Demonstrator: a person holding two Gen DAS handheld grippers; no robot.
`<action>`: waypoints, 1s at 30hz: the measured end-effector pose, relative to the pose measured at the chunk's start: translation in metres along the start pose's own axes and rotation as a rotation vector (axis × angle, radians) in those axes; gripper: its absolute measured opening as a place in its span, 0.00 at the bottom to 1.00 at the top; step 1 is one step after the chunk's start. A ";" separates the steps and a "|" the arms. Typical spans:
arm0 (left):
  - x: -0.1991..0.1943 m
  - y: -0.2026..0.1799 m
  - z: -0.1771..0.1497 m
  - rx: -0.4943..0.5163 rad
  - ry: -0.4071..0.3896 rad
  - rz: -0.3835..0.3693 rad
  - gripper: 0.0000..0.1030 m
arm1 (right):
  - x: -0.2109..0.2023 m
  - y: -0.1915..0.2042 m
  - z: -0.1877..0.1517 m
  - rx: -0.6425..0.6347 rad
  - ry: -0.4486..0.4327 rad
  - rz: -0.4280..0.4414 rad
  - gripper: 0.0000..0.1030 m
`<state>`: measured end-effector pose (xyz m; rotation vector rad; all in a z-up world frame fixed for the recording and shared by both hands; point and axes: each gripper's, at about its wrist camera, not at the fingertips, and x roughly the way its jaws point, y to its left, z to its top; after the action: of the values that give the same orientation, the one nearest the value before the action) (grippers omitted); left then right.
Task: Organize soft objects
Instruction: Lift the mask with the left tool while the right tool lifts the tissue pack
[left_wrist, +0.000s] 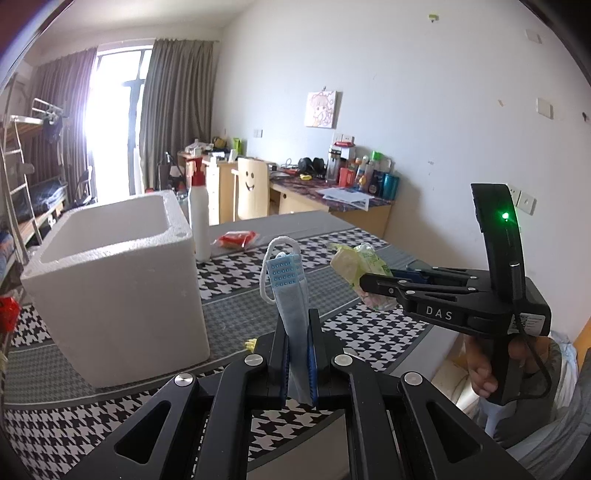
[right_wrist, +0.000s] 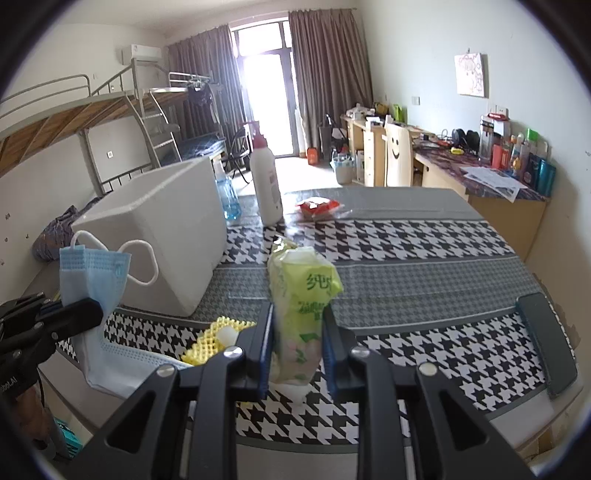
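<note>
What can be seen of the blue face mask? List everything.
The blue face mask is a pleated, disposable-looking soft mask with white ear loops. It is folded and stands upright, lifted above the checked tablecloth, beside the white foam box. The left gripper has its jaws shut on the mask's middle; its lower end hangs below.

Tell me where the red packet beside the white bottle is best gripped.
Probably by its near edge, coming from above and the front. The red packet lies flat on the tablecloth, and the white bottle stands close on its left, crowding that side.
</note>
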<state>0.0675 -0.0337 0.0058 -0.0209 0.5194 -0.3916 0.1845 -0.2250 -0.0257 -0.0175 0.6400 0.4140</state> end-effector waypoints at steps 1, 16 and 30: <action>-0.002 0.000 0.000 0.002 -0.003 0.002 0.08 | -0.002 0.000 0.000 0.000 -0.005 -0.001 0.27; -0.016 -0.003 0.008 0.016 -0.047 0.019 0.08 | -0.012 0.004 0.001 -0.010 -0.040 -0.001 0.27; -0.015 0.003 0.018 0.024 -0.096 0.047 0.08 | -0.023 0.009 0.002 -0.020 -0.084 -0.008 0.27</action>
<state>0.0652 -0.0271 0.0285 -0.0039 0.4194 -0.3489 0.1652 -0.2255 -0.0096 -0.0221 0.5528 0.4112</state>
